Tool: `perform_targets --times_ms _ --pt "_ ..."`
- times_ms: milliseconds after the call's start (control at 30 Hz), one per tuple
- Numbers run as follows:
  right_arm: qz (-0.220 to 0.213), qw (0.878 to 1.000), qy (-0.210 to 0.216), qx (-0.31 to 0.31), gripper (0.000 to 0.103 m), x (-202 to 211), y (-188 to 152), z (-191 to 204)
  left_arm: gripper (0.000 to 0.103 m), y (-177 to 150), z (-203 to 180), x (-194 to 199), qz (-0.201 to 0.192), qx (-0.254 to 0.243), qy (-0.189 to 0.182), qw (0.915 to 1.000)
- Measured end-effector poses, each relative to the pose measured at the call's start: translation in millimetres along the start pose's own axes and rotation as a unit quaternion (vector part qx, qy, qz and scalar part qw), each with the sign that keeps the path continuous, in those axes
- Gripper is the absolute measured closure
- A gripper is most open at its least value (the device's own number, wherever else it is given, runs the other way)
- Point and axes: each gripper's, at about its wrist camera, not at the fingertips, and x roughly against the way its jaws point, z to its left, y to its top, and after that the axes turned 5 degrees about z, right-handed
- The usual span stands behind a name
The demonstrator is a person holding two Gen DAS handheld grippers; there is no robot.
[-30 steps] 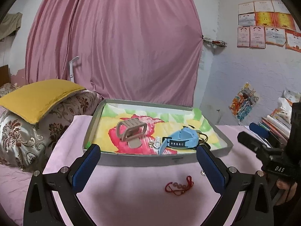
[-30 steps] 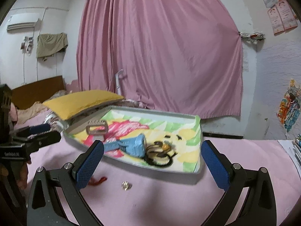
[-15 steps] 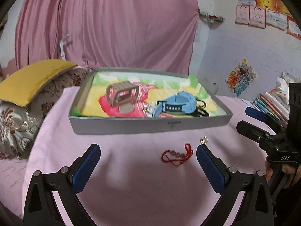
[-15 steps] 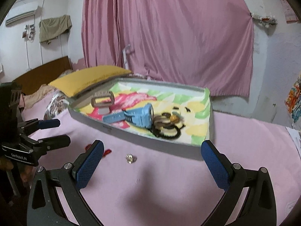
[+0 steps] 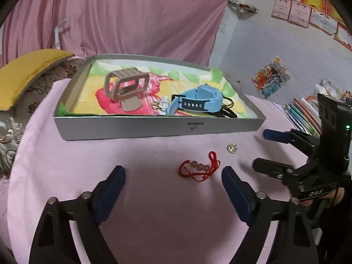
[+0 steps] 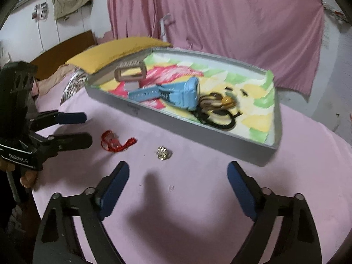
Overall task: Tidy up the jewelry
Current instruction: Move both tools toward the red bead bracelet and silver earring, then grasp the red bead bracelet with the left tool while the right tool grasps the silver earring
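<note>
Hovering over a pink cloth (image 5: 154,198), the left gripper (image 5: 173,176) has its blue pads apart but closing, with nothing between them. A red cord bracelet (image 5: 199,168) with pale beads lies on the cloth just ahead of its right pad. A small silvery ring (image 5: 231,147) sits a little farther off and to the right, between the bracelet and the near wall of a grey tray (image 5: 154,128).

Inside the tray, on a bright printed lining, a beige watch strap (image 5: 126,85) stands on edge at the left. A light blue watch band (image 5: 198,100) lies to the right of it. Dark hair ties (image 5: 227,110) are bunched at the right end, just beside the blue band. Something small and shiny lies between the two straps; it is too small to make out.

The right gripper (image 6: 178,176) also hangs over the cloth with its pads apart and closing on empty space. In its view the ring (image 6: 162,153) lies just beyond and between its fingertips, and the bracelet (image 6: 114,143) is farther left, just beside the tips of the left gripper (image 6: 85,128). In the left wrist view the right gripper (image 5: 263,149) comes in from the right, near the ring.

A yellow cushion (image 5: 28,70) rests far left, a pink curtain (image 5: 132,17) hangs behind the tray, and books (image 5: 303,114) are stacked at the right.
</note>
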Motion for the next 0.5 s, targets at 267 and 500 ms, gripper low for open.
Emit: perform_targets --times_ms 267,500 --pt "0.018 1.000 -0.003 0.020 0.051 -9.6 5.9 6.9 0.043 5.3 -8.9 -10.5 0.021 -0.024 -0.024 0.9992" --pt "0.025 0.999 0.002 0.021 0.064 -14.6 10.0 5.1 0.055 11.3 -11.3 -16.3 0.032 -0.031 -0.042 0.9982"
